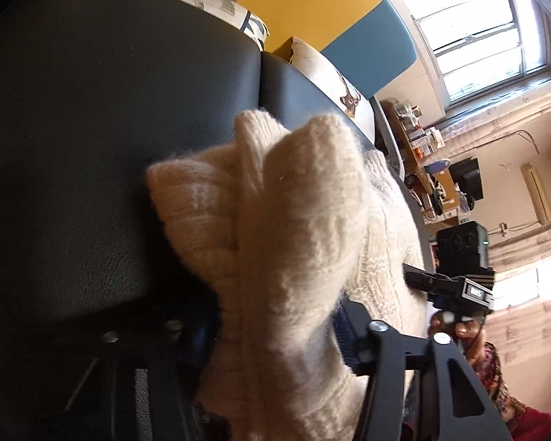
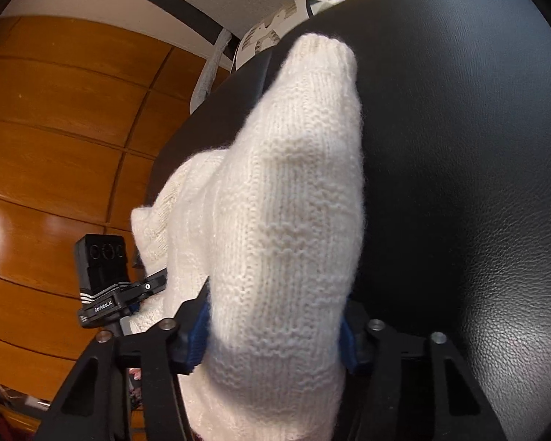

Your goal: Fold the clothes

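Both grippers, left gripper (image 1: pixel 275 327) and right gripper (image 2: pixel 272 334), are clamped on the white sweater (image 2: pixel 286 198), which should be kept level and laid down gently on the black sofa (image 2: pixel 459 147).

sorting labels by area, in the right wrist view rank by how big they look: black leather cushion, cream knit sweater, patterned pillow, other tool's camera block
1. black leather cushion
2. cream knit sweater, though it lies nearest the lens, which inflates it
3. and 4. patterned pillow, partly hidden, and camera block look alike; unranked

Cream knitted sweater (image 2: pixel 286 202) lying against black leather sofa (image 2: pixel 459 147); blue pads (image 2: pixel 198 327) lining black jaws.
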`<action>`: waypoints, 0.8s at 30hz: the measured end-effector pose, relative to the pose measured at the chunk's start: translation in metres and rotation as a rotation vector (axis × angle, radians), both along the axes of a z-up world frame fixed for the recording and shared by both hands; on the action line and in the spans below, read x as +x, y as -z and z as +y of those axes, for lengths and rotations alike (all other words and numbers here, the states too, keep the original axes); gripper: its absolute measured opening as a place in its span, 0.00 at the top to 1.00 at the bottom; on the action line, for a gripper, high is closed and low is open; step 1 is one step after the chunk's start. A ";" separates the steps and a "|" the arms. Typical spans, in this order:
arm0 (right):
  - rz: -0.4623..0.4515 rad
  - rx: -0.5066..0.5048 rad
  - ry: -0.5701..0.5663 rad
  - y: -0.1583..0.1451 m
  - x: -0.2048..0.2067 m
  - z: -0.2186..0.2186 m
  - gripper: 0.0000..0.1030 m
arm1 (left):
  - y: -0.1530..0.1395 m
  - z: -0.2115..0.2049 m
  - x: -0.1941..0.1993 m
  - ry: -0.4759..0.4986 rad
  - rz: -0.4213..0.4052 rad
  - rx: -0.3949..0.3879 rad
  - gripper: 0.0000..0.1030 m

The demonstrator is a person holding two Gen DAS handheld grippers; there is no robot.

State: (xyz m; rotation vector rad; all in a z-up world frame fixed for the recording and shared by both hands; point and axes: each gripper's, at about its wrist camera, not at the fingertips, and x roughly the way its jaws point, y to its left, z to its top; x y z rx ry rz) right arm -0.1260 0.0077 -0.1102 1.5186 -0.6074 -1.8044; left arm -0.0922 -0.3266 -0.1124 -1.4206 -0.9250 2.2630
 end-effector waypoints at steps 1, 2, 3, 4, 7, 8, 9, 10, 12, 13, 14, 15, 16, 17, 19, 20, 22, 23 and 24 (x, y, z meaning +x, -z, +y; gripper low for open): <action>0.015 0.017 -0.001 -0.006 0.001 -0.001 0.50 | -0.003 0.001 0.002 -0.014 0.004 -0.008 0.56; 0.036 0.031 -0.005 -0.013 0.002 -0.003 0.52 | -0.006 0.002 0.004 -0.027 0.010 -0.020 0.58; 0.056 0.046 -0.008 -0.020 0.003 -0.005 0.53 | -0.012 0.004 0.007 -0.036 0.019 -0.041 0.60; 0.077 0.058 -0.015 -0.027 0.005 -0.007 0.54 | -0.018 0.007 0.011 -0.042 0.029 -0.069 0.62; 0.144 0.092 -0.038 -0.051 0.008 -0.014 0.55 | -0.040 0.012 0.025 -0.045 0.077 -0.137 0.65; 0.160 0.093 -0.046 -0.058 0.009 -0.017 0.56 | -0.047 0.012 0.031 -0.047 0.091 -0.148 0.65; 0.180 0.093 -0.056 -0.067 0.009 -0.021 0.56 | -0.053 0.010 0.036 -0.054 0.101 -0.147 0.65; 0.199 0.094 -0.066 -0.077 0.010 -0.024 0.56 | -0.059 0.006 0.042 -0.068 0.111 -0.134 0.65; 0.239 0.093 -0.101 -0.097 0.009 -0.038 0.56 | -0.070 -0.007 0.054 -0.105 0.131 -0.109 0.65; 0.254 0.093 -0.119 -0.105 0.009 -0.046 0.56 | -0.076 -0.015 0.061 -0.125 0.141 -0.097 0.65; 0.270 0.091 -0.137 -0.113 0.008 -0.054 0.56 | -0.084 -0.021 0.067 -0.148 0.154 -0.093 0.65; 0.287 0.085 -0.160 -0.122 0.007 -0.069 0.56 | -0.094 -0.028 0.073 -0.177 0.168 -0.098 0.65; 0.303 0.079 -0.182 -0.130 0.005 -0.085 0.56 | -0.103 -0.036 0.079 -0.208 0.180 -0.110 0.65; 0.319 0.073 -0.204 -0.138 0.003 -0.099 0.56 | -0.111 -0.044 0.085 -0.240 0.189 -0.126 0.65; 0.346 0.058 -0.253 -0.150 -0.007 -0.120 0.56 | -0.125 -0.062 0.098 -0.309 0.205 -0.173 0.65; 0.349 0.049 -0.276 -0.150 -0.008 -0.142 0.56 | -0.131 -0.072 0.105 -0.351 0.210 -0.202 0.65; 0.356 0.030 -0.321 -0.150 -0.010 -0.187 0.56 | -0.141 -0.096 0.120 -0.448 0.211 -0.259 0.65; 0.353 0.023 -0.343 -0.148 -0.013 -0.207 0.56 | -0.143 -0.106 0.125 -0.495 0.209 -0.286 0.65; 0.355 0.029 -0.363 -0.144 -0.015 -0.228 0.56 | -0.144 -0.116 0.129 -0.539 0.202 -0.313 0.65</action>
